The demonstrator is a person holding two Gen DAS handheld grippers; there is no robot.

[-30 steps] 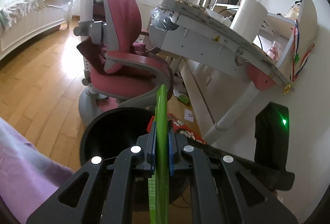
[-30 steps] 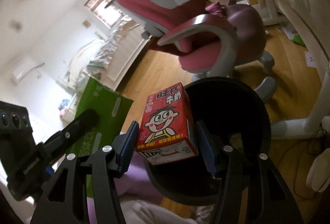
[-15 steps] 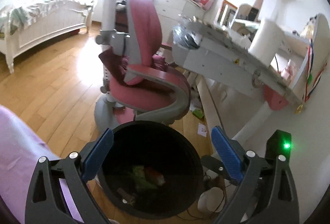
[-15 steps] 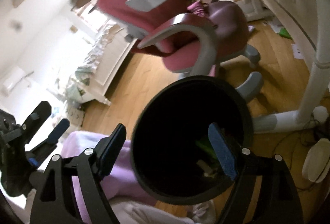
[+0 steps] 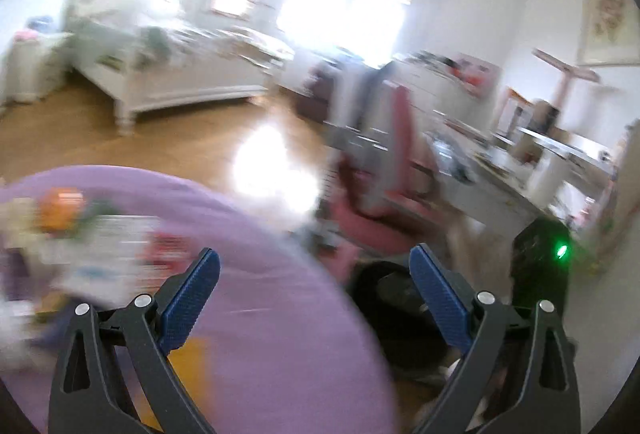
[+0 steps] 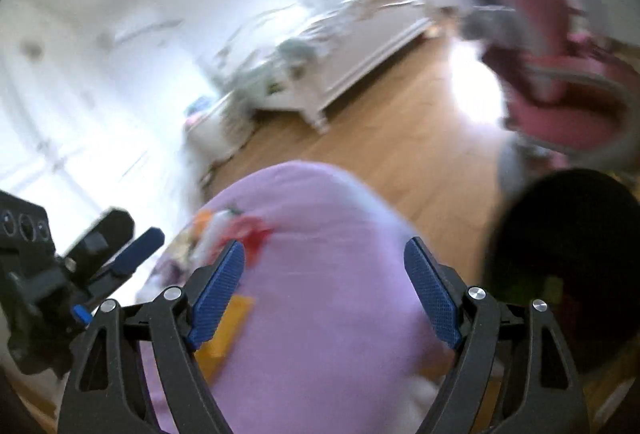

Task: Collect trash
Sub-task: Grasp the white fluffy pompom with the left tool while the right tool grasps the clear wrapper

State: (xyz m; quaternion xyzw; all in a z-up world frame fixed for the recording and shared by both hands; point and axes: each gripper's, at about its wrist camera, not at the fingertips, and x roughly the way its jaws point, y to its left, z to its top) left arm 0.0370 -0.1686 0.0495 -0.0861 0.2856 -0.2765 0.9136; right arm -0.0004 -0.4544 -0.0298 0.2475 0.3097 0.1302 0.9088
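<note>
Both views are blurred by motion. My left gripper (image 5: 314,290) is open and empty, over the edge of a round purple surface (image 5: 260,314). A smeared pile of colourful trash (image 5: 80,246) lies on that surface to the left. My right gripper (image 6: 325,290) is also open and empty above the same purple surface (image 6: 320,294), with the trash pile (image 6: 232,230) just beyond its left finger and a yellow flat piece (image 6: 228,322) under it. The black bin (image 6: 568,266) stands to the right, with green scraps inside. The left gripper (image 6: 128,234) shows at the far left.
A pink swivel chair (image 5: 384,174) stands behind the black bin (image 5: 392,298). A white desk (image 5: 520,170) runs along the right wall. A white bed (image 5: 160,74) sits across the wooden floor (image 6: 400,138). The right gripper's housing with a green light (image 5: 540,274) is close on the right.
The left gripper let go of a flat green packet and the right a red carton; both dropped into the bin. Both grippers then swung left, from the bin to the purple surface.
</note>
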